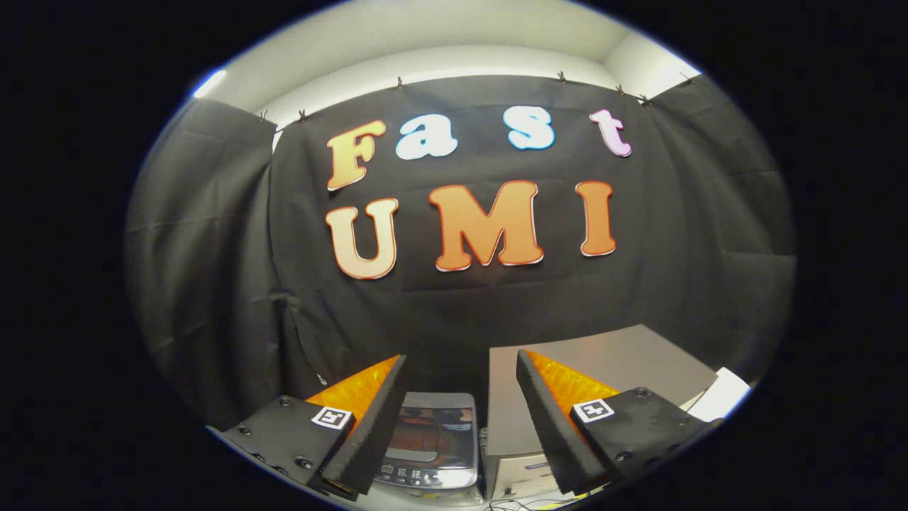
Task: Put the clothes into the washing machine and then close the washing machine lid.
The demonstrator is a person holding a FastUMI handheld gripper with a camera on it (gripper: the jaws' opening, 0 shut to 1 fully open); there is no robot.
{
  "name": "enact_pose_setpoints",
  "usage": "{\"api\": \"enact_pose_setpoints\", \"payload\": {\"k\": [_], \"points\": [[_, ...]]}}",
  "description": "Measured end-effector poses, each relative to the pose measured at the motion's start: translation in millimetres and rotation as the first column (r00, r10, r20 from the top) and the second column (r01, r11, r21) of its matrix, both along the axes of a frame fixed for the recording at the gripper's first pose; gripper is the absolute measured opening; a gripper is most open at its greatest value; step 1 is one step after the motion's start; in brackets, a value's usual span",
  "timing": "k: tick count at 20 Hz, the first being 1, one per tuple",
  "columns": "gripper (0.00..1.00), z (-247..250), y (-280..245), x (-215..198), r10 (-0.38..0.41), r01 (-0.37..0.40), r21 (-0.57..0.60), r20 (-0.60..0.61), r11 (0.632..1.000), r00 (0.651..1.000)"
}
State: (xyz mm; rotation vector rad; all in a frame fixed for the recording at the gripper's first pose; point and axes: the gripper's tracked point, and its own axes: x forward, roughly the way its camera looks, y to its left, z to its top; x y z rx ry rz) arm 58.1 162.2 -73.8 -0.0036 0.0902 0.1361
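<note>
Black cloth wall [454,305] hangs across the back of the booth, with a pale ceiling [440,35] above it. Lower down, a grey box-like unit [617,358] sits beyond the right finger, a white sheet [720,394] at its far side. Then the washing machine [429,440], small and grey, right there between the fingers and just ahead, its glass lid lying flat, control panel nearest. The gripper [461,376] hovers above it, fingers spread wide apart, nothing held.
</note>
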Motion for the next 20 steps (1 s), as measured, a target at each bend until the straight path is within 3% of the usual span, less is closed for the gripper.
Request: {"api": "enact_pose_setpoints", "payload": {"k": [10,20], "points": [[0.98,58.6,-116.3,-57.9,-0.050,0.051,-0.028,0.060,0.998,0.997],[0.97,67.9,-123.0,-74.5,-0.054,0.054,0.005,0.073,0.999,0.996]]}}
